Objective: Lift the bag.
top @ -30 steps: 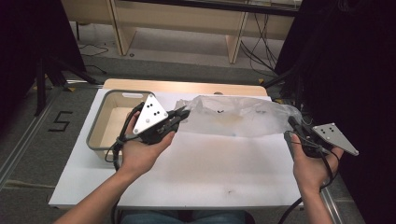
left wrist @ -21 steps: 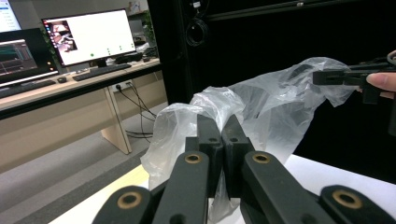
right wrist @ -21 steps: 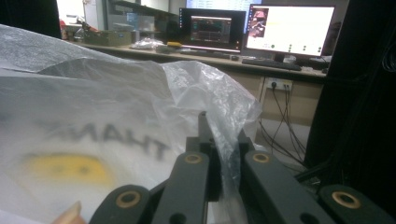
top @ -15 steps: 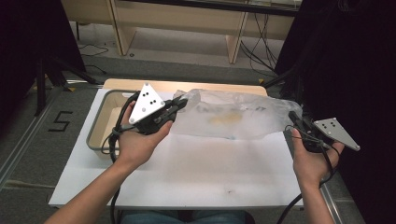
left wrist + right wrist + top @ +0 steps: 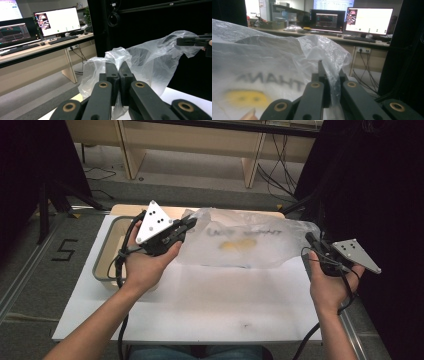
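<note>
Handheld two-jaw grippers: two, a left gripper [image 5: 187, 226] and a right gripper [image 5: 311, 240]
Hands: two, a left hand [image 5: 145, 265] and a right hand [image 5: 330, 287]
Clear plastic bags: one plastic bag [image 5: 240, 242] printed with dark letters and a yellow mark
Metal trays: one tray [image 5: 102, 270]
White tables: one table [image 5: 215, 305]
Lit monitors on the far desk: two monitors [image 5: 368, 21]
Keyboards: one keyboard [image 5: 63, 39]

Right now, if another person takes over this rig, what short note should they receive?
Left gripper: shut on the plastic bag at its left end.
Right gripper: shut on the bag's right end.
The bag hangs stretched between both, lifted above the white table; its print and yellow mark face up. A metal tray sits at the table's left, beside the left hand.
Done: both ends gripped, bag raised and spread.
Left: probably lay it down flat or fold it; the goal is uncertain.
</note>
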Demonstrator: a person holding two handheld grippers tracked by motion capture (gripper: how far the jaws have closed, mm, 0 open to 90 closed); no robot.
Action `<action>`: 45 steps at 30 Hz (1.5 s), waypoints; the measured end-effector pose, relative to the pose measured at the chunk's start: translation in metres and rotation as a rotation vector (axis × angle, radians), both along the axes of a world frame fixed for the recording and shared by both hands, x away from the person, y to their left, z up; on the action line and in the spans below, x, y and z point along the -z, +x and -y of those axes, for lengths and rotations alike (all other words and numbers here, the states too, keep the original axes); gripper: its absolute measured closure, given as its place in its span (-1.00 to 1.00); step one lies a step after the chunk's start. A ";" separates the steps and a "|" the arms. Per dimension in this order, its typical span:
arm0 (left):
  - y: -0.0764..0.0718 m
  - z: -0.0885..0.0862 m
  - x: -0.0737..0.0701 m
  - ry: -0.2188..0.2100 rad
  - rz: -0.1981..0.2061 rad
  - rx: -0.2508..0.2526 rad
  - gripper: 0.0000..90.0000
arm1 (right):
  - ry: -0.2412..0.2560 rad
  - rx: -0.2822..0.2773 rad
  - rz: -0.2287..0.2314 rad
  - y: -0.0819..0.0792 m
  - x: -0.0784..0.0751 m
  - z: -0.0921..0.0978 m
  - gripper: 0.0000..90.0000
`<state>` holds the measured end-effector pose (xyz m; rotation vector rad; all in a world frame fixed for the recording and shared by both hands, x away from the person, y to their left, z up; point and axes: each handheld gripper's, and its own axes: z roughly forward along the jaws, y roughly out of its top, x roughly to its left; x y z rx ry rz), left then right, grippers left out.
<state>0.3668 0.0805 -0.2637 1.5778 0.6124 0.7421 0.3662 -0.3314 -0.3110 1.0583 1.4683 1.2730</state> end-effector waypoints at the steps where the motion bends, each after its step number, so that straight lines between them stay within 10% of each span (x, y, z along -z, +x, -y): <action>1: 0.001 0.000 0.000 -0.004 -0.002 -0.004 0.98 | -0.002 0.001 0.000 0.001 -0.001 0.000 1.00; 45: 0.054 0.014 0.025 0.074 -0.029 -0.134 0.98 | 0.015 -0.004 -0.010 0.050 -0.005 -0.025 1.00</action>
